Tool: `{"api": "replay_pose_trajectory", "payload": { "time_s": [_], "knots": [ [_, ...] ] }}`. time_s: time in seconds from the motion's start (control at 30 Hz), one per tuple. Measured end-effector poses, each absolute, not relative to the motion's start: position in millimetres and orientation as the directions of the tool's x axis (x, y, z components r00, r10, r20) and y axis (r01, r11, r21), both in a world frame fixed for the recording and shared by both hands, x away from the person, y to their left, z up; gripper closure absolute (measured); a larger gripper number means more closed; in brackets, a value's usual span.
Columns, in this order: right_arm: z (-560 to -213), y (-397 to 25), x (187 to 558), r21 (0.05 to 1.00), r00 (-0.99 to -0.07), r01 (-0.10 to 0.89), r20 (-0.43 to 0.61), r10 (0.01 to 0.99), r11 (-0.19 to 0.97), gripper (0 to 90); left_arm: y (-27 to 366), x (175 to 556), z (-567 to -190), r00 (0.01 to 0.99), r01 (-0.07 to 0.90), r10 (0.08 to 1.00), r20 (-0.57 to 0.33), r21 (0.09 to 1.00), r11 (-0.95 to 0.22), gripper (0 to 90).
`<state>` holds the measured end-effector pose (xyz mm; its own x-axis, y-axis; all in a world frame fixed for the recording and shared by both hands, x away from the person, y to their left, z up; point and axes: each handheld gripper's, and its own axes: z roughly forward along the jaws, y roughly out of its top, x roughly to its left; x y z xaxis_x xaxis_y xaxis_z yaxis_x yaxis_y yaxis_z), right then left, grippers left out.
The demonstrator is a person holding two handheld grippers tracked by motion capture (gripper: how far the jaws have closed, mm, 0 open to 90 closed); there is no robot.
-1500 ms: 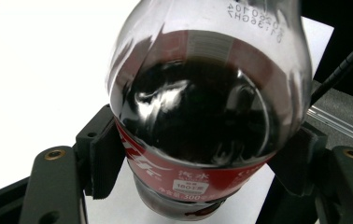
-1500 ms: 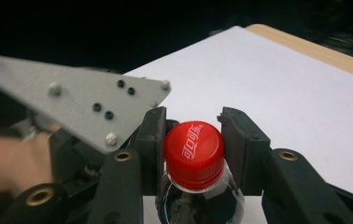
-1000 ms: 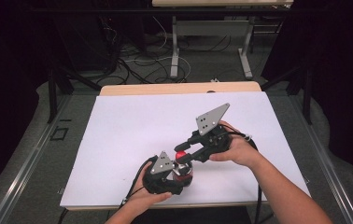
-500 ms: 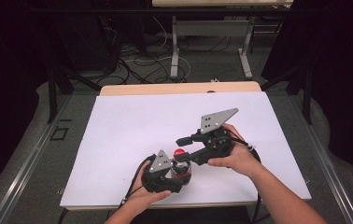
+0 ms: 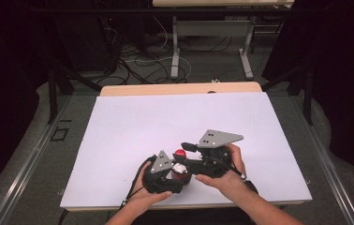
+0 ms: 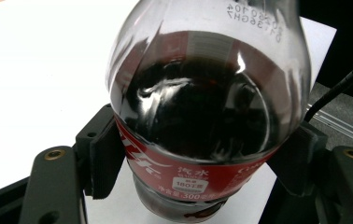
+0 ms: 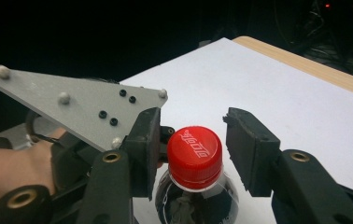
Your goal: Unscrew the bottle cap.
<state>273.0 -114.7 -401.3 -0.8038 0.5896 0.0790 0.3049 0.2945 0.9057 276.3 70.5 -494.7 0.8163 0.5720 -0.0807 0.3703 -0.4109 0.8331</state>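
A small cola bottle (image 6: 202, 116) with dark liquid and a red label stands near the front of the white table (image 5: 165, 122). My left gripper (image 6: 201, 154) is shut on it, one jaw pressed to each side of the label. In the high view that gripper (image 5: 171, 171) sits low beside the bottle's red cap (image 5: 180, 153). My right gripper (image 7: 195, 137) is open with its jaws either side of the red cap (image 7: 194, 149). The left jaw is close against the cap and the right one stands off with a gap. From above, the right gripper (image 5: 186, 149) reaches in from the right.
The left gripper's grey plate (image 7: 72, 105) and the hand (image 7: 6, 168) holding it lie just behind the cap. A black cable (image 6: 342, 84) trails off the table's edge. Table legs and loose cables (image 5: 165, 61) lie on the floor beyond the far wooden edge.
The right gripper has come down and left, from above and right of the bottle to straddling its cap. The left gripper and bottle have stayed put.
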Motion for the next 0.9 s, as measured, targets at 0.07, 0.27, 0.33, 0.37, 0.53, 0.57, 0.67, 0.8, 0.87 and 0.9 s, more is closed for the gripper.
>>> {"api": "replay_pose_trajectory", "payload": {
  "time_s": [0.07, 0.27, 0.33, 0.37, 0.53, 0.57, 0.67, 0.8, 0.87, 0.9],
  "knots": [
    [-404.7, -111.7, 273.9, 0.897, -0.786, 0.324, 0.080, 0.613, 0.299, 55.7, 70.7, 276.2, -494.3, 0.816, 0.366, 0.574, -0.073, 0.833, -0.415, 29.3],
    [-406.5, -111.0, 274.7, 0.889, -0.786, 0.339, 0.088, 0.612, 0.307, 61.0, 72.2, 277.0, -493.8, 0.820, 0.374, 0.567, -0.076, 0.822, -0.430, 29.3],
    [-406.7, -112.2, 279.3, 0.892, -0.808, 0.322, 0.084, 0.583, 0.318, 61.1, 71.8, 276.7, -494.9, 0.810, 0.377, 0.581, -0.075, 0.825, -0.420, 29.3],
    [-405.9, -113.3, 281.6, 0.885, -0.825, 0.320, 0.085, 0.559, 0.339, 61.2, 72.9, 277.3, -494.7, 0.819, 0.369, 0.571, -0.066, 0.822, -0.435, 29.3],
    [-401.9, -119.2, 299.6, 0.878, -0.917, 0.240, 0.065, 0.393, 0.414, 61.5, 72.2, 276.7, -494.2, 0.820, 0.367, 0.567, -0.070, 0.826, -0.428, 29.2],
    [-400.6, -119.8, 304.1, 0.876, -0.943, 0.196, 0.046, 0.329, 0.440, 61.4, 72.3, 276.8, -493.8, 0.824, 0.365, 0.563, -0.069, 0.825, -0.432, 29.2],
    [-397.7, -123.4, 319.8, 0.865, -0.989, 0.092, 0.021, 0.147, 0.493, 61.6, 70.9, 275.5, -493.7, 0.834, 0.356, 0.547, -0.067, 0.824, -0.441, 29.3],
    [-396.0, -127.7, 338.1, 0.855, -0.998, 0.046, 0.062, -0.013, 0.517, 61.6, 69.4, 274.6, -494.0, 0.840, 0.345, 0.539, -0.064, 0.830, -0.438, 29.3],
    [-396.1, -129.0, 345.1, 0.859, -0.995, 0.016, 0.062, -0.073, 0.512, 61.6, 69.8, 274.7, -493.4, 0.843, 0.342, 0.534, -0.064, 0.831, -0.439, 29.3],
    [-396.3, -129.7, 348.2, 0.863, -0.994, 0.005, 0.061, -0.095, 0.506, 61.6, 70.0, 274.4, -493.0, 0.843, 0.344, 0.534, -0.066, 0.829, -0.441, 29.3]
  ]
}}
